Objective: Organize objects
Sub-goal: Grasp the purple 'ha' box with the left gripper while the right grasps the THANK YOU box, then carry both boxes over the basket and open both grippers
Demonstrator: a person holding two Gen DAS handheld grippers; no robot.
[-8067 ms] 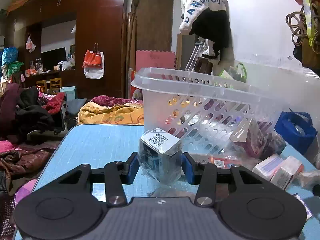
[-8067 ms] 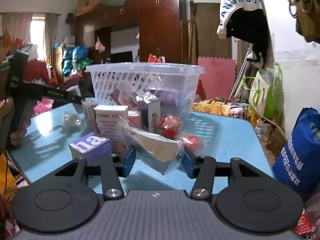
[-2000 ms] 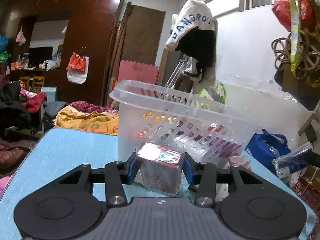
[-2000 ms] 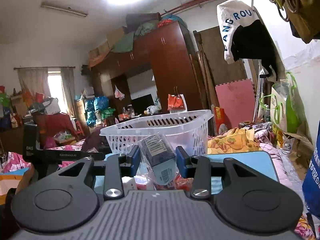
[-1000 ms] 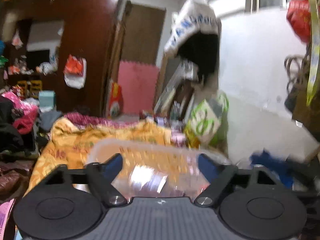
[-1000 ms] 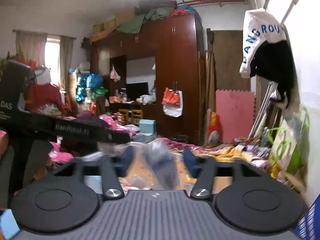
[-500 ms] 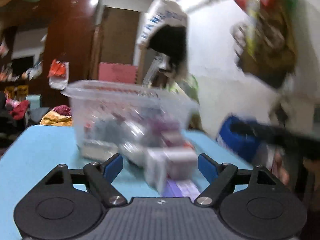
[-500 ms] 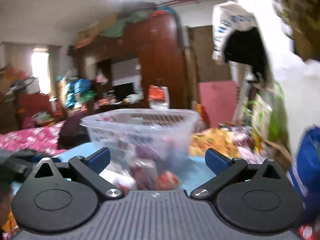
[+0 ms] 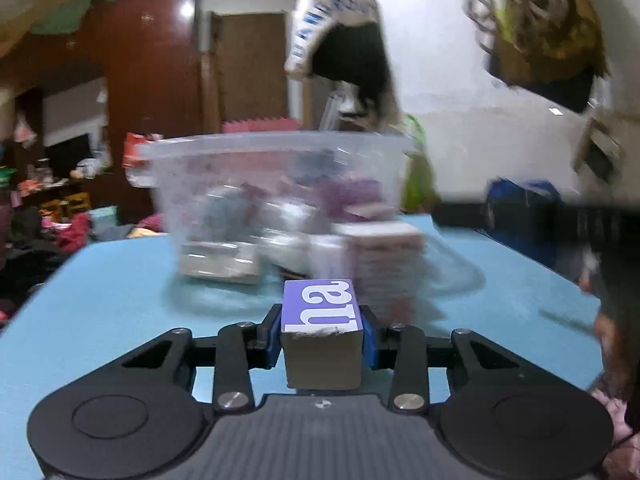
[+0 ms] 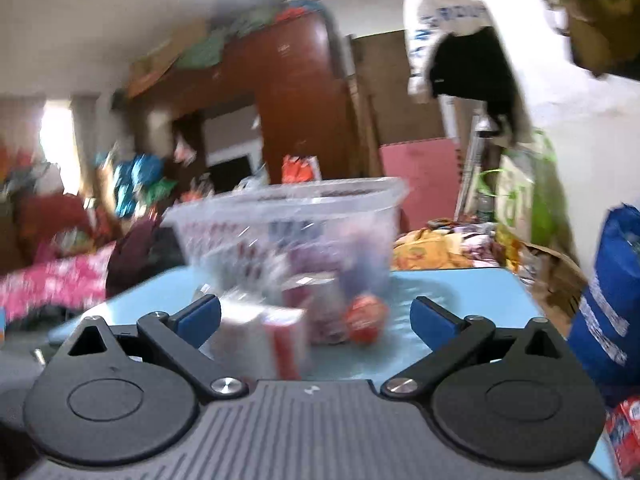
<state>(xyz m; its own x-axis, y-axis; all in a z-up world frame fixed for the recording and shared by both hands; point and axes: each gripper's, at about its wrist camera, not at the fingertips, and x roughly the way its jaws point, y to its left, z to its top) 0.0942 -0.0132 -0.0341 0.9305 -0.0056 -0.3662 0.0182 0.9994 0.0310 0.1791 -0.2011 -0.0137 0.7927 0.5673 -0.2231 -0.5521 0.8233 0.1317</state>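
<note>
left wrist: low over light blue tabletop [image 9: 100,300], looks forward along its claw, close to clear perforated plastic basket [image 9: 276,152] ahead | right wrist: same low forward look, basket [image 10: 288,200] ahead, slightly farther | shared: basket, tabletop [image 10: 460,284], white-and-black garment hanging on the wall [image 9: 340,32] [image 10: 460,40], brown wardrobe [image 9: 152,80] [image 10: 296,100]

Purple box [image 9: 319,309] clamped upright, clear basket [image 9: 276,184] behind, filled

a cluttered room in a home, used for living and storage. a tall dark-red wardrobe [image 10: 304,92] has bundles stacked on top, clothing hangs on the white wall [image 9: 340,40], and heaps of clothes and bedding [image 10: 52,280] surround a blue table [image 9: 120,280].
</note>
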